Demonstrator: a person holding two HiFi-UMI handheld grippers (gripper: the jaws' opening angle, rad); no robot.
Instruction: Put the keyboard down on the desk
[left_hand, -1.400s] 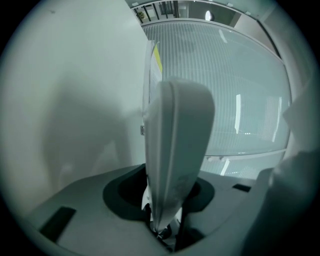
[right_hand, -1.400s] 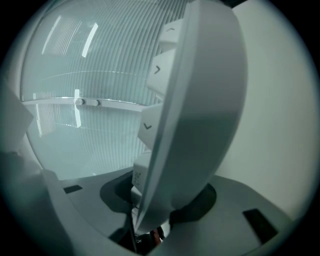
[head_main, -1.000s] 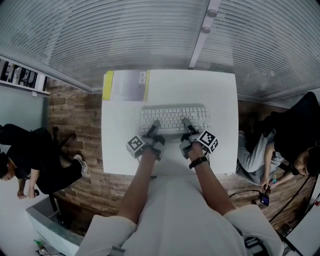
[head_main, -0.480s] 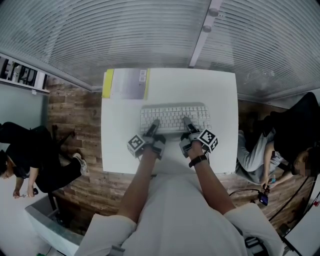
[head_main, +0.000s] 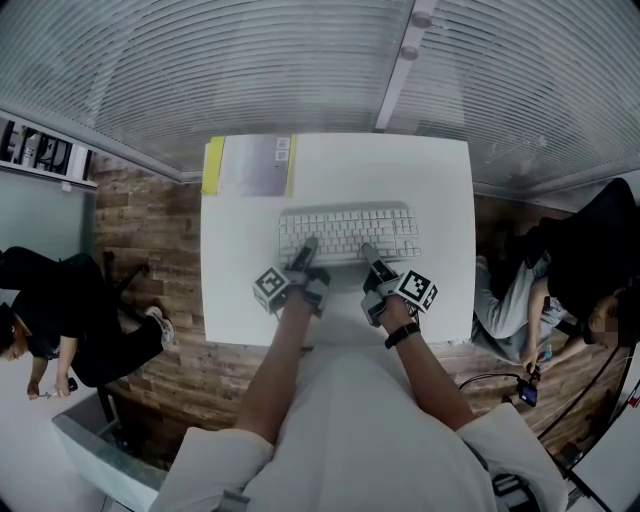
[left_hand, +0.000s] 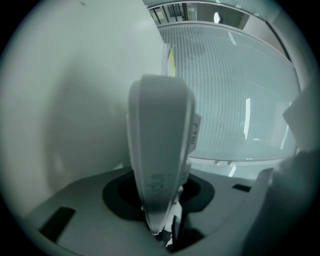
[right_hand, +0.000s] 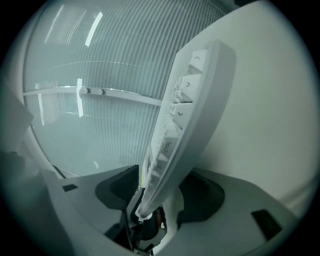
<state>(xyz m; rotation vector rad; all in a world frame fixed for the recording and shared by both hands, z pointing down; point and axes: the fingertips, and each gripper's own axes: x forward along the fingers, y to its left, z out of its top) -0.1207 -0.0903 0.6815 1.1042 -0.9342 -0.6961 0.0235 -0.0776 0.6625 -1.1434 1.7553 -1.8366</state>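
Lying flat on the white bench (head_main: 440, 290), the white keyboard (head_main: 348, 232) sits mid-frame in the head view. Its long axis runs left to right, and its near long edge faces the person. Both tools meet that edge from below in the frame, pointing across the long axis. The left tool (head_main: 306, 248) is clamped on the edge left of centre, the keyboard wedged between its jaws. The right tool (head_main: 368, 252) has just been opening; its jaws stand wide with the edge between them, the pads apparently clear of it. The keyboard looks set down, so what remains is probably for the left tool to let go and both to draw straight down-frame, away from the edge.
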